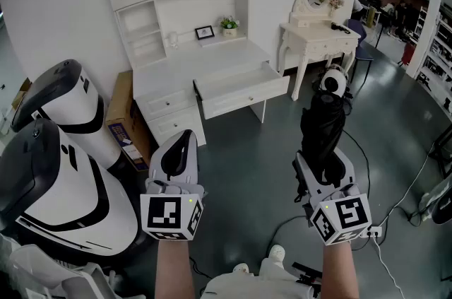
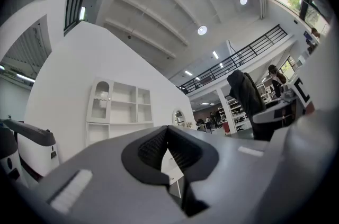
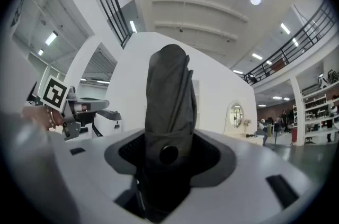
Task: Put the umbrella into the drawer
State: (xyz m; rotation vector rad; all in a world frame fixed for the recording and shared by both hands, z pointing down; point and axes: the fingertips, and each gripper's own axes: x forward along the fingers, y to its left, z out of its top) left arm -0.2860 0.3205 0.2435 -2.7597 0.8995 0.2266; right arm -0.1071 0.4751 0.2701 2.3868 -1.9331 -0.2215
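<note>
So the right gripper (image 1: 326, 176) has its jaws clamped on one end of the folded black umbrella (image 1: 321, 126). The rest pokes out ahead toward 12 o'clock, I'd guess so the free end goes in first. The drawer (image 1: 240, 89) hangs open from the white table (image 1: 185, 68), up around 11 o'clock and well apart from it. The left gripper (image 1: 176, 153) is empty, jaws pressed together, nose tipped slightly up. Both forearms reach straight out, side by side.

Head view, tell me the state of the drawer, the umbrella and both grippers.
desk drawer: pulled open.
umbrella: folded, held by the right gripper.
right gripper: shut on the umbrella.
left gripper: shut, empty.
</note>
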